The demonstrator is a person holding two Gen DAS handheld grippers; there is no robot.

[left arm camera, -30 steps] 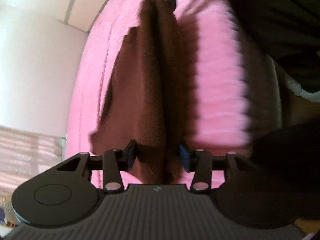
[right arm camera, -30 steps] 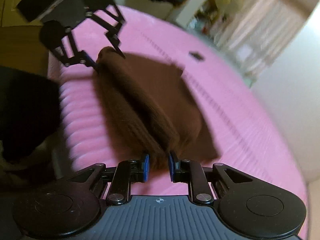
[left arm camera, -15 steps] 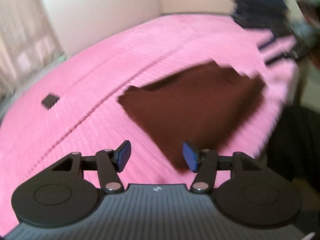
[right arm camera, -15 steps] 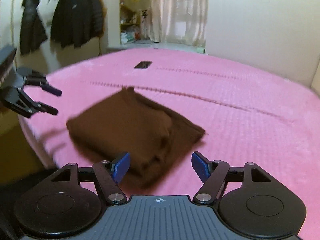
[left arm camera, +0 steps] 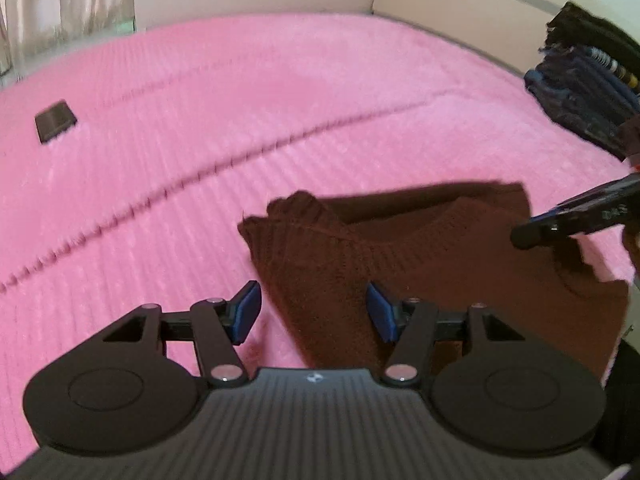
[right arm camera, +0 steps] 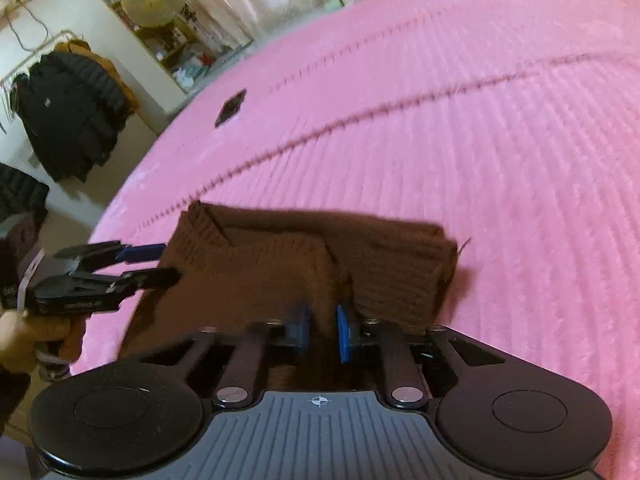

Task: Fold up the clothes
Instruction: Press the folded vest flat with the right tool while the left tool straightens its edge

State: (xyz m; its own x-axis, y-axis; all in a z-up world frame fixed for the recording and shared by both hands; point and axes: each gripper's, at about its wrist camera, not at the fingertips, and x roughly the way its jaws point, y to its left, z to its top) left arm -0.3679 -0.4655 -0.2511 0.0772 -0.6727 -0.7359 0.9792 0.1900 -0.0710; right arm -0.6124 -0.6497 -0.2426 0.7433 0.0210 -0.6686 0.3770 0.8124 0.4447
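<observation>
Brown sweater lies folded on pink bed, near edge blurred. Left tongs gape over it; right tongs pinch its fold. Coats hang beyond bed.

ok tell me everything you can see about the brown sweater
The brown sweater is a ribbed knit, folded into a thick, layered bundle, lying near the edge of the pink bedspread. A ribbed cuff or hem sticks out at one corner. The right gripper is pinching its near edge; the left gripper is open around another edge.
</observation>
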